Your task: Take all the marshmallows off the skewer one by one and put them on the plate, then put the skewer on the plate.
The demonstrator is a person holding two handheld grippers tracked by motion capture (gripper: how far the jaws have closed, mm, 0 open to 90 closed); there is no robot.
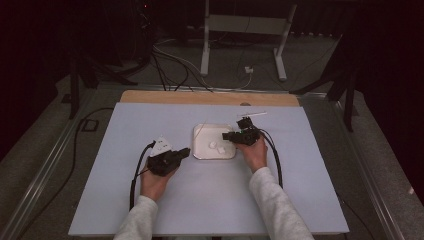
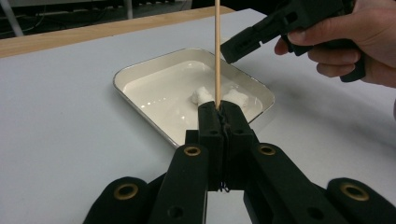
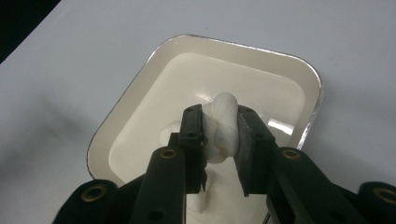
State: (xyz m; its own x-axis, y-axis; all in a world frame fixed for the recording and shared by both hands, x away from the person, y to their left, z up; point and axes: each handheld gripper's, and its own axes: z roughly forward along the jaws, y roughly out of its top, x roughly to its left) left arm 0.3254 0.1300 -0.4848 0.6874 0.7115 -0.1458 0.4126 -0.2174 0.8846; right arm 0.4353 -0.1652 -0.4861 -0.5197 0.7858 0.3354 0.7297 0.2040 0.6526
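Dark curtains and cable-strewn floor surround your pale tabletop (image 1: pixel 150 200), whose far edge shows a strip of bare wood. Near the middle of it, a little toward the far edge, sits a shallow cream tray (image 1: pixel 200 131) with a metal rim, and small white marshmallow pieces (image 1: pixel 214 145) lie inside it. Your left gripper (image 1: pixel 184 152) rests low over the tabletop just off the tray's left side, pointing toward it. Its fingers (image 2: pixel 211 122) are pressed together on a thin wooden skewer (image 2: pixel 217 51), which stands upright between them and rises out of the top of the left gripper view; beyond it in that view you see two white pieces lying apart on the tray floor. Your right gripper (image 1: pixel 227 135) reaches in from the tray's right side, over its far right corner. In the right gripper view its fingers (image 3: pixel 192 135) are narrowed around a white marshmallow (image 3: pixel 223 126), which is squeezed between the two pads and bulges out above them, held over the tray's interior; whether it touches the tray floor you cannot tell. The two grippers are apart, with the skewer standing between your left hand (image 1: pixel 154 184) and the held marshmallow. Your right hand (image 1: pixel 256 152) sits at the tray's right edge, cable trailing back toward the near edge.
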